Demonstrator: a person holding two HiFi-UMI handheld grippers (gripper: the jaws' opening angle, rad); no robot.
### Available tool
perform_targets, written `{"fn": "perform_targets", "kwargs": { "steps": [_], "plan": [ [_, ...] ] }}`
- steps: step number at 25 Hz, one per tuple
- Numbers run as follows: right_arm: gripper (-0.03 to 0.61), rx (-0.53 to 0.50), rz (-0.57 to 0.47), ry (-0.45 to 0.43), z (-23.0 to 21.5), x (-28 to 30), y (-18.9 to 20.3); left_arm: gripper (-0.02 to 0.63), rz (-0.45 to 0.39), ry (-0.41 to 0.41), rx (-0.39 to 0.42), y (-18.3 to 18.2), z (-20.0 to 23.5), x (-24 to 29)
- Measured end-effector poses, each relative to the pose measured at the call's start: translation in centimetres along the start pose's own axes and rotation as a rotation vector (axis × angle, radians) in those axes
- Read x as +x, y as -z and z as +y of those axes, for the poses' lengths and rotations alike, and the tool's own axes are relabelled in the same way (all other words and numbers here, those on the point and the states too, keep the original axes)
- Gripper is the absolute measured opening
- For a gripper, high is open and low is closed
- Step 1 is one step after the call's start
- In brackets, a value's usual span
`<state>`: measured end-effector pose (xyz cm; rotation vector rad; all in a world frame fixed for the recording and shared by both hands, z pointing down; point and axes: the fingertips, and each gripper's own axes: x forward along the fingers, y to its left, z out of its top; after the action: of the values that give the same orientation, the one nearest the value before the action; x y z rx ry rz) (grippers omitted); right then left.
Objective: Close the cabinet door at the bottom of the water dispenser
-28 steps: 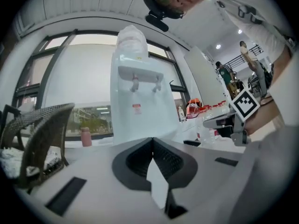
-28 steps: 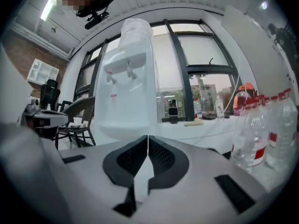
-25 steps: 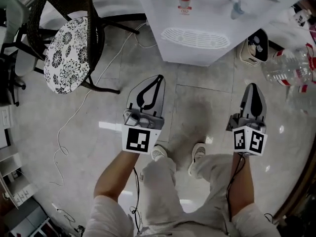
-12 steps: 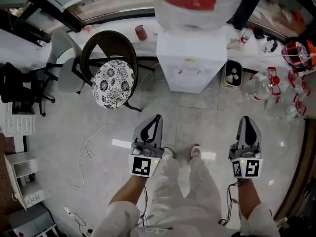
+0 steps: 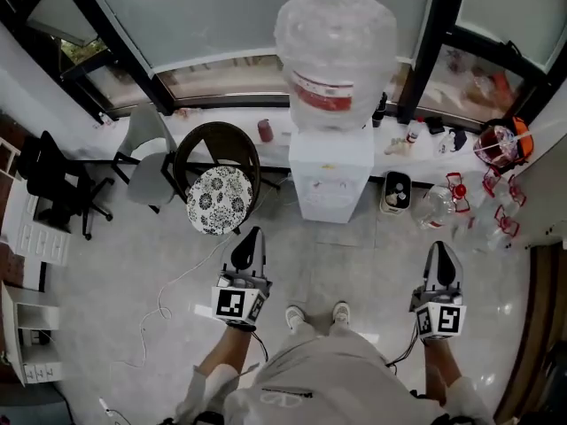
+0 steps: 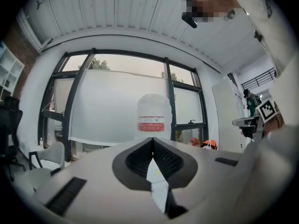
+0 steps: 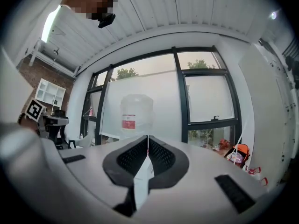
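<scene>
Currently standing well back from the water dispenser (image 5: 331,177), which sits on the floor against the window wall with its big bottle (image 5: 335,56) on top. Held level at waist height: left gripper (image 5: 252,239) and right gripper (image 5: 440,255), one either side of the feet. Both have their jaws pressed together with nothing between them. Reads as a neutral carry posture, not a working one. Dispenser lies ahead, between the two grippers' lines and well apart from both. Each gripper view shows only the bottle above its jaw tips. From above, the cabinet door at its base is too foreshortened to tell whether it's shut. Patterned chair (image 5: 219,199) stands just left of the dispenser.
</scene>
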<state>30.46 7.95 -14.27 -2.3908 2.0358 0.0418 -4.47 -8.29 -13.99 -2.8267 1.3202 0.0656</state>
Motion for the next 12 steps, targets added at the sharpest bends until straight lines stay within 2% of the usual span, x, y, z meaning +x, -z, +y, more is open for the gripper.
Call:
{"fn": "perform_targets", "kwargs": {
  "steps": [6, 12],
  "plan": [
    [0.018, -0.021, -0.085, 0.03, -0.3, -1.6, -3.4, 0.008, -0.09, -0.029, -0.029, -4.0, 1.1, -1.8],
    [0.017, -0.028, -0.095, 0.035, -0.1, -2.6, -4.3, 0.008, -0.141, -0.021, -0.018, -6.5, 0.5, -2.7]
  ]
}}
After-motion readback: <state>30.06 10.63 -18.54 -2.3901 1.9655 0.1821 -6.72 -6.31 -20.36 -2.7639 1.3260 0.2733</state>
